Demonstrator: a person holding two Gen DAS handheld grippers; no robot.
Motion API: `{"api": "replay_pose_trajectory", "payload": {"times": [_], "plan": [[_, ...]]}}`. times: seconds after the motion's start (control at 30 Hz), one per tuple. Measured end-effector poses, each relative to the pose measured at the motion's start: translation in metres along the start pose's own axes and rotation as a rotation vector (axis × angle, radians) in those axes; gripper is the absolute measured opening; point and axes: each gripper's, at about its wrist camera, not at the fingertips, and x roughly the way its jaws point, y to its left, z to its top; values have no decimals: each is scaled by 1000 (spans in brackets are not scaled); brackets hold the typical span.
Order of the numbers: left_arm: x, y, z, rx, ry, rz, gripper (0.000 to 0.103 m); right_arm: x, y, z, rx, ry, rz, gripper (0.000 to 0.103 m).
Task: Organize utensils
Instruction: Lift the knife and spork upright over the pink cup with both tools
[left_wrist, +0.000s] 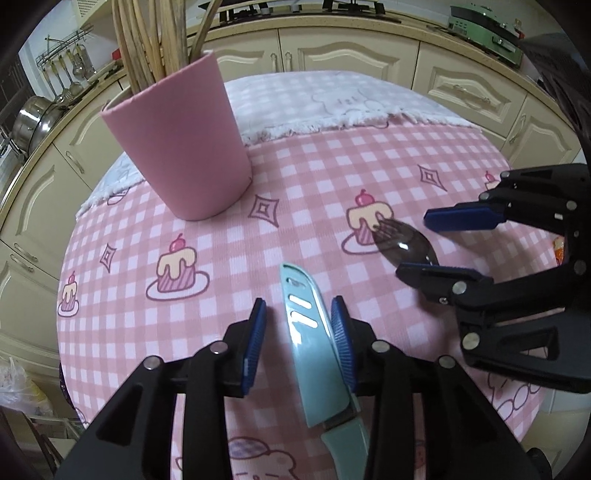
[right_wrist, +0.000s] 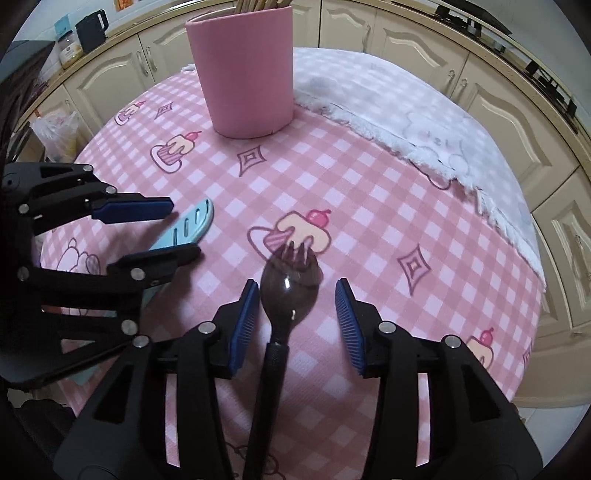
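1. A tall pink round cup (left_wrist: 184, 147) stands on the far side of the table (left_wrist: 295, 229), full of long wooden sticks (left_wrist: 147, 40). Nothing lies between it and the tongs.
2. The table wears a pink checked cloth with little cake pictures. A fluffy white checked cloth (left_wrist: 332, 107) covers its far part.
3. Cream kitchen cupboards (left_wrist: 351, 51) go all around the room, and shiny pots (left_wrist: 33, 122) hang at the left.
4. One light blue knife in its blue cover (left_wrist: 314, 354) lies flat on the table between the left tongs (left_wrist: 298, 314), which are partly open and not squeezing it.
5. One dark brown plastic spoon-fork (right_wrist: 288, 291) lies flat between the right tongs (right_wrist: 293, 295), also partly open, with a gap on one side.
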Motion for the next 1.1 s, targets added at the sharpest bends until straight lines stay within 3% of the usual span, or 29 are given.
{"api": "replay_pose_trajectory", "payload": {"times": [0.13, 0.17, 0.23, 0.4, 0.63, 0.87, 1.1], "plan": [[0, 0, -4, -6, -8, -3, 36, 2, 6, -3, -26, -16, -15, 42], [0, 0, -5, -8, -14, -16, 26, 2, 8, -3, -35, -22, -9, 37], [0, -3, -5, -6, -30, -35, 24, 1, 10, -4, -40, -32, -11, 32], [-11, 2, -11, -43, -85, -78, 22, -13, 2, -9, 23, -126, 70, 31], [-52, 22, -13, -130, -270, -101, 22, -49, -7, -14, 75, -320, 123, 31], [-84, 38, -18, -178, -433, -85, 21, -66, -4, -17, 94, -431, 149, 31], [-105, 40, -21, -186, -539, -80, 21, -80, 3, -16, 90, -506, 167, 31]]}}
